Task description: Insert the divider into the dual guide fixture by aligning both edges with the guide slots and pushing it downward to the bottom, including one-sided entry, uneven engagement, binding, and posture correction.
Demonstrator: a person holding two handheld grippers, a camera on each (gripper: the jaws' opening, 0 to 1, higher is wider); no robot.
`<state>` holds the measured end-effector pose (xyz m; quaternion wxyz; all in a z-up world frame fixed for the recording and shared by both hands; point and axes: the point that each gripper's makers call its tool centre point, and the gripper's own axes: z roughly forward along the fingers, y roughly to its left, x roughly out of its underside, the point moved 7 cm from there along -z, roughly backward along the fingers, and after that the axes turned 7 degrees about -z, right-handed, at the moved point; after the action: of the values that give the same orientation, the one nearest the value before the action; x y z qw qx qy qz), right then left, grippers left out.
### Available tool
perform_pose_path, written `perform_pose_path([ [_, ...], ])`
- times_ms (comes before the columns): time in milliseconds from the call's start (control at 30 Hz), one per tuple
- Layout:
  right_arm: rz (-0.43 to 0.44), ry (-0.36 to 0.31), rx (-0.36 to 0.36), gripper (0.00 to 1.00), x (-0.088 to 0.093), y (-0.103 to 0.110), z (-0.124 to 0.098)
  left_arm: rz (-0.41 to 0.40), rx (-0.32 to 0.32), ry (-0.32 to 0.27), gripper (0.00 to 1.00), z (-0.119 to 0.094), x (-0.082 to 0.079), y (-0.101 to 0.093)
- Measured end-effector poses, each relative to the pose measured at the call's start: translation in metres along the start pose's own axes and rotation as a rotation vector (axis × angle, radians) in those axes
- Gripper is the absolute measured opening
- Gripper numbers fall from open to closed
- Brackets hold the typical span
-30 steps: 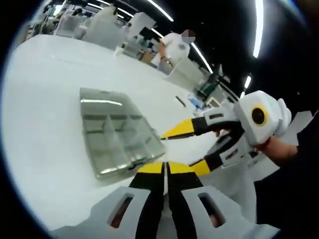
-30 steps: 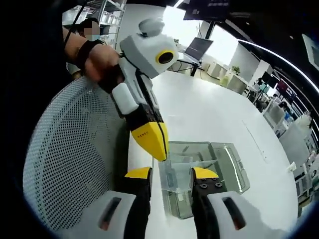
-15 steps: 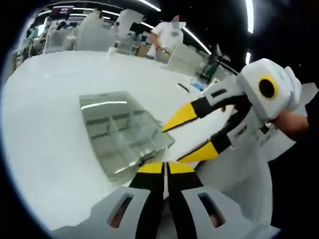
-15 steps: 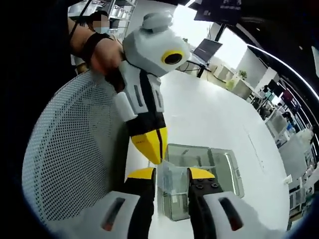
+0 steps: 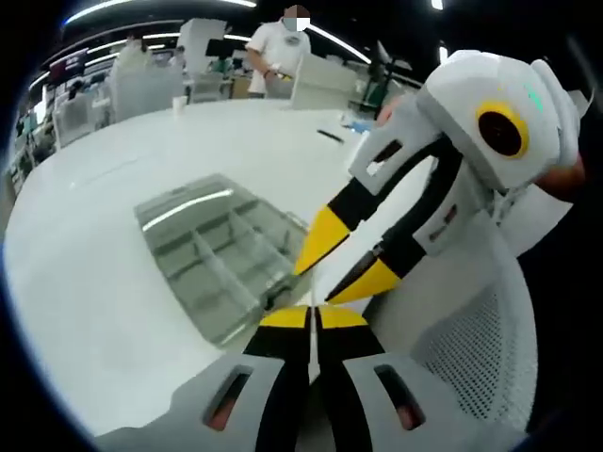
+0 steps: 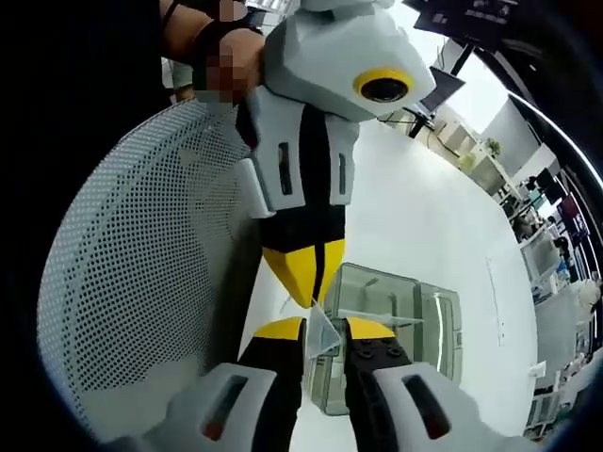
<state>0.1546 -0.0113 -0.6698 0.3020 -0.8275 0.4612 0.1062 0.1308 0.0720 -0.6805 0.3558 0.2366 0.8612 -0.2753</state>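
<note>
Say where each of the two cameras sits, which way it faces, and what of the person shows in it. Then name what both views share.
Left gripper view: rides on the left gripper, looking along its closed jaws toward the clear fixture on the white table; the right gripper enters from the right with the person's hand behind it.
Right gripper view: rides on the right gripper, which pinches a clear divider, facing the fixture; the left gripper hangs in from above, held by a hand.
Shared: both grippers, fixture, table, mesh chair back.

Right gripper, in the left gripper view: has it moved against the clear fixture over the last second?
Yes. The right gripper has swung in toward the clear fixture, and its jaws have narrowed.
</note>
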Motion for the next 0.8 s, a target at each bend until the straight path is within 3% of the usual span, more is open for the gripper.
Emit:
perform_pose_path([
  [233,0.01,0.025,-0.011,0.05,0.002,-0.001,0.002,0.139,-0.025,-0.002,0.0,0.0,0.0,-0.004],
  [567,0.031,0.034,-0.042,0.0,0.005,0.003,0.0,0.223,-0.03,-0.003,0.01,0.001,0.0,-0.004],
  [800,0.09,-0.01,-0.048,0.0,0.007,-0.001,-0.008,0.265,-0.029,-0.063,0.03,-0.002,-0.006,-0.004],
])
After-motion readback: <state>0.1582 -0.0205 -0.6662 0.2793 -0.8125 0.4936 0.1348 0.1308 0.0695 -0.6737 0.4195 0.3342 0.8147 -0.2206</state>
